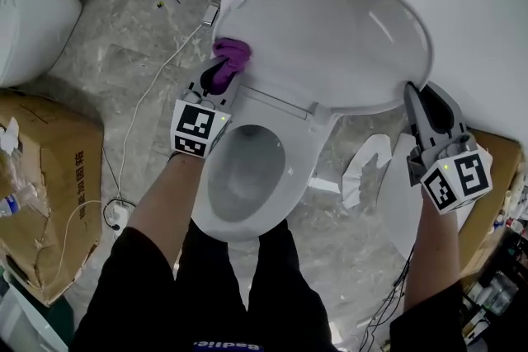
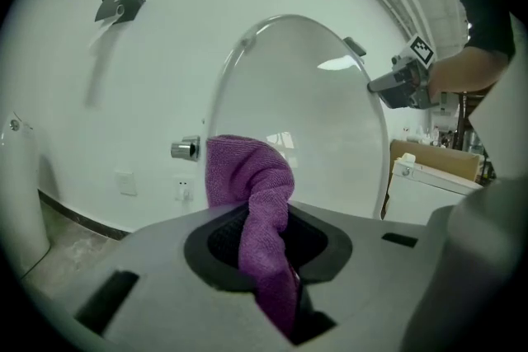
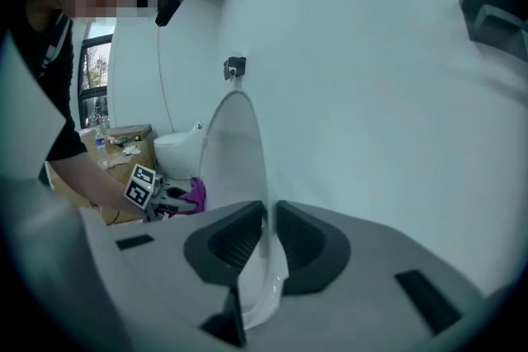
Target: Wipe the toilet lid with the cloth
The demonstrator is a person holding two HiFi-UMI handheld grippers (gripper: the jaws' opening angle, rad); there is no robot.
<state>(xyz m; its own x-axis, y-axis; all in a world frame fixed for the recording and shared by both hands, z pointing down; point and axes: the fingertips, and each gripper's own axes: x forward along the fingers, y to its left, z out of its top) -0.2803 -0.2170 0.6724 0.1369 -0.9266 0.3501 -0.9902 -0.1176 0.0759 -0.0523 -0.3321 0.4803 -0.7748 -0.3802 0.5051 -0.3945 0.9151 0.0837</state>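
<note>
Purple microfibre cloth (image 1: pixel 231 55), limp and light I judge, sits bunched in the clenched fingers of my left gripper (image 1: pixel 221 77) by the raised glossy white plastic toilet lid (image 1: pixel 330 37), whose stiff, slick rim my right gripper (image 1: pixel 412 95) pinches.

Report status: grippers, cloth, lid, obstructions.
Left gripper shut on purple microfibre cloth, cloth at left edge of raised white plastic toilet lid. Right gripper clamped on lid's right edge. Nothing blocking the lid face.
</note>
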